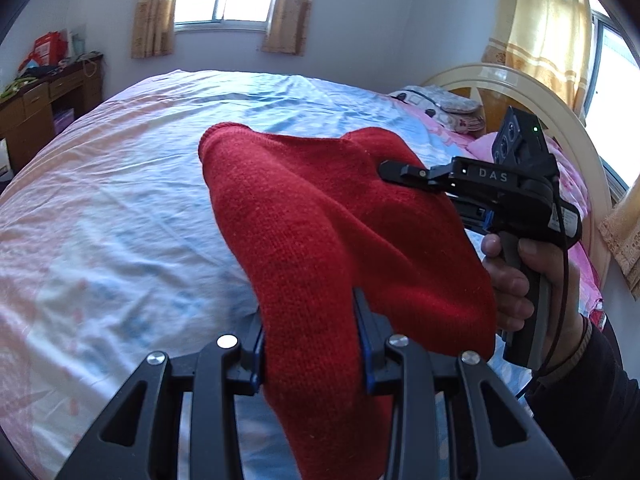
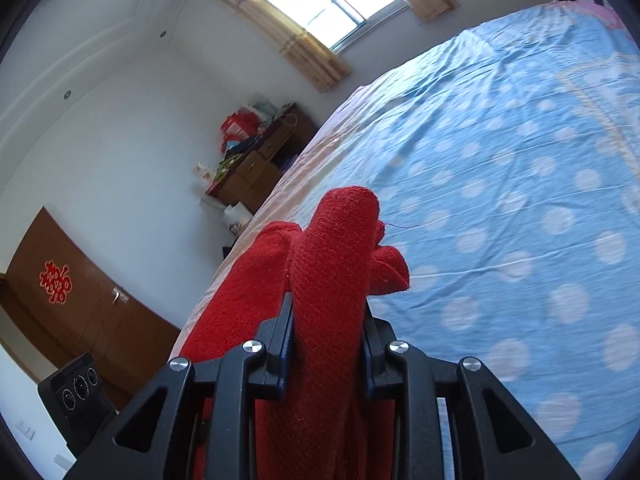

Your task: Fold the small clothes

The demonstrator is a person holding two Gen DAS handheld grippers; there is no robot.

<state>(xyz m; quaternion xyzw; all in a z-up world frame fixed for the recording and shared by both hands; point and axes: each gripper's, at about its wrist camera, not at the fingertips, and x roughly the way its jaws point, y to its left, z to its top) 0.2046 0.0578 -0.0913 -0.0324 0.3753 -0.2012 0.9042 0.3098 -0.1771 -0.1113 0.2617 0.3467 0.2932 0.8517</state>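
A red knit garment [image 1: 320, 208] hangs lifted above the bed [image 1: 120, 200], stretched between both grippers. My left gripper [image 1: 310, 314] is shut on a thick bunched fold of it at the bottom of the left wrist view. My right gripper [image 1: 396, 171], held by a hand [image 1: 516, 276], grips the garment's right side. In the right wrist view the right gripper [image 2: 327, 306] is clamped on a rolled fold of the red garment [image 2: 340, 232], which sticks out past the fingers and drapes down to the left. The blue spotted bed sheet [image 2: 500, 160] lies below.
A cream headboard [image 1: 520, 84] and pillows [image 1: 440, 104] stand at the right end of the bed. A wooden desk [image 1: 48, 96] with a red bag stands by the far wall. A brown door [image 2: 60, 300] is at the left. The left gripper's body [image 2: 76, 392] shows low left.
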